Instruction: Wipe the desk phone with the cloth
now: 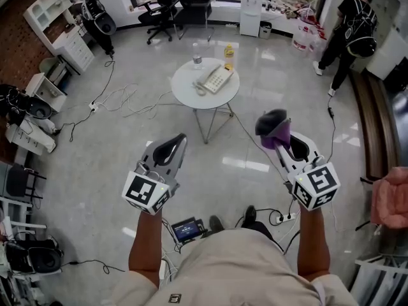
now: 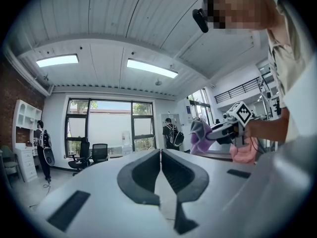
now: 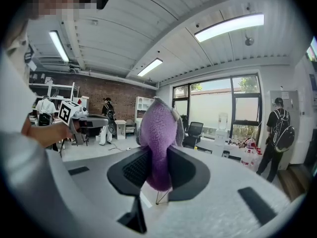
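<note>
Both grippers are held out in front of the person, well short of the round table [image 1: 185, 95], with the forearms bent. The left gripper [image 1: 179, 140] is closed, with nothing between its jaws. A purple cloth [image 1: 271, 125] is clamped upright in the right gripper [image 1: 282, 144]. The phone [image 1: 215, 79] is seen lying on the table, well apart from the cloth.

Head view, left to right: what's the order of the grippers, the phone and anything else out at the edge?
left gripper, fingers shut and empty → desk phone on the round table → right gripper, fingers shut on the purple cloth → pink fabric at the right edge
</note>
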Demonstrator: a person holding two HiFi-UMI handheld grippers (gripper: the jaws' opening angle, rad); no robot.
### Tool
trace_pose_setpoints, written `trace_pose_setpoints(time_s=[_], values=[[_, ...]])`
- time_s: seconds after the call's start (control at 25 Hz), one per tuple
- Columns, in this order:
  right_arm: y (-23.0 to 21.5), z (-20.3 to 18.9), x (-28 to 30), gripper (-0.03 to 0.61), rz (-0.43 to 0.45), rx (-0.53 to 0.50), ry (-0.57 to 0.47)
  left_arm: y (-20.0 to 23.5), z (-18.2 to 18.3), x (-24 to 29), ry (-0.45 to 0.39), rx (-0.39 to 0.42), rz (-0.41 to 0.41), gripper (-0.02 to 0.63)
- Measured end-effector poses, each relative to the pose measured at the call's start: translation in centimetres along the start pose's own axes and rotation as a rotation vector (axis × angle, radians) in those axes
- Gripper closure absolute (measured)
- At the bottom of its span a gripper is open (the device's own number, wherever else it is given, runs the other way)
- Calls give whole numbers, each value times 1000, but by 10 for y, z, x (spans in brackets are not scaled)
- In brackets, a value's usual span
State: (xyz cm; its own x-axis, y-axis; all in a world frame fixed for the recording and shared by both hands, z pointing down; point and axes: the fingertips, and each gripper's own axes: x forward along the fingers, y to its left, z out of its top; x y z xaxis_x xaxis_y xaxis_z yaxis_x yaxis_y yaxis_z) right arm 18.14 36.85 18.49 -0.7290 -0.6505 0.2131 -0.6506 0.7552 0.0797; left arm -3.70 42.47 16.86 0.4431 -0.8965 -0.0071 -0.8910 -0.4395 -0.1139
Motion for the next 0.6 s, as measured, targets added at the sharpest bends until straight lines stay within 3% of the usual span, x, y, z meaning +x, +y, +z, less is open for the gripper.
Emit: trace_pose_setpoints(time_s=[0.24, 0.48, 0.6], values=[[1, -6, 13, 499, -17, 6, 20, 12, -10, 2, 8, -15, -12, 600], [-6, -5, 31, 499, -21, 116, -6, 29, -16, 4, 13, -32, -8, 600], [-1, 0, 42, 499, -24, 116, -7, 43, -22, -4, -7, -38, -11, 600]])
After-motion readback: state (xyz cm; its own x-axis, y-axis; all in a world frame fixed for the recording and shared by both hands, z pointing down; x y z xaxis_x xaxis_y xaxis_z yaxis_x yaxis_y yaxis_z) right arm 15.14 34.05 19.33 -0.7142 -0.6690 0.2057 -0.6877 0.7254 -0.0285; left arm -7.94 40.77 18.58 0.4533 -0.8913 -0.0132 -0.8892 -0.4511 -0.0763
